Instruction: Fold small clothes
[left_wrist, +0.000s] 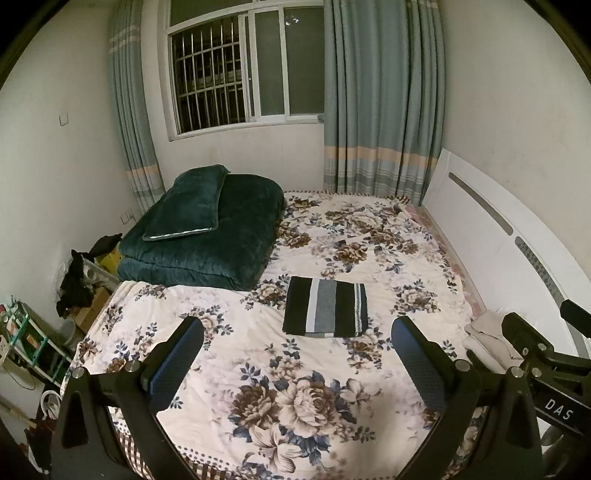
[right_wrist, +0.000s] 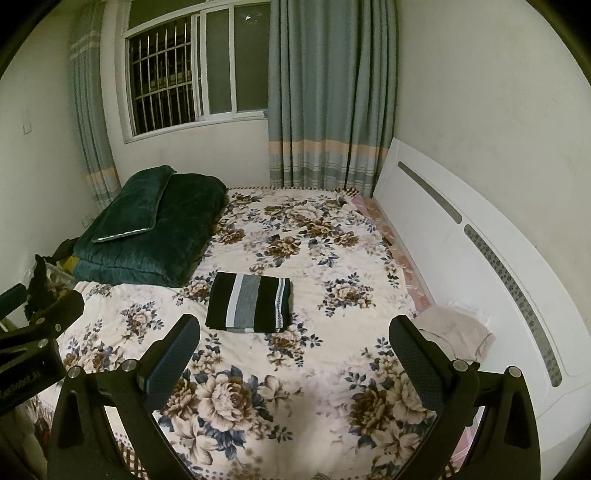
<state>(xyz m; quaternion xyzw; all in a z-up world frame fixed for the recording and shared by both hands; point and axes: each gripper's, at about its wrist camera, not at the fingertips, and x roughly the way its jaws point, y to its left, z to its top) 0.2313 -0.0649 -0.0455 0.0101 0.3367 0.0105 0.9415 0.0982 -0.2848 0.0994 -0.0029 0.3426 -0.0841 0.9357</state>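
Observation:
A folded black garment with grey and white stripes (left_wrist: 325, 307) lies flat on the floral bedspread (left_wrist: 288, 369) at mid-bed; it also shows in the right wrist view (right_wrist: 249, 302). My left gripper (left_wrist: 297, 328) is open and empty, held above the near part of the bed, short of the garment. My right gripper (right_wrist: 295, 326) is open and empty too, level with it to the right. A pile of beige clothes (right_wrist: 452, 332) lies by the headboard on the right, also visible in the left wrist view (left_wrist: 487, 339).
A folded dark green quilt with a cushion (left_wrist: 207, 229) fills the far left of the bed. A white headboard (right_wrist: 461, 236) runs along the right. Shelves and clutter (left_wrist: 44, 332) stand left of the bed. Curtains and a window are behind.

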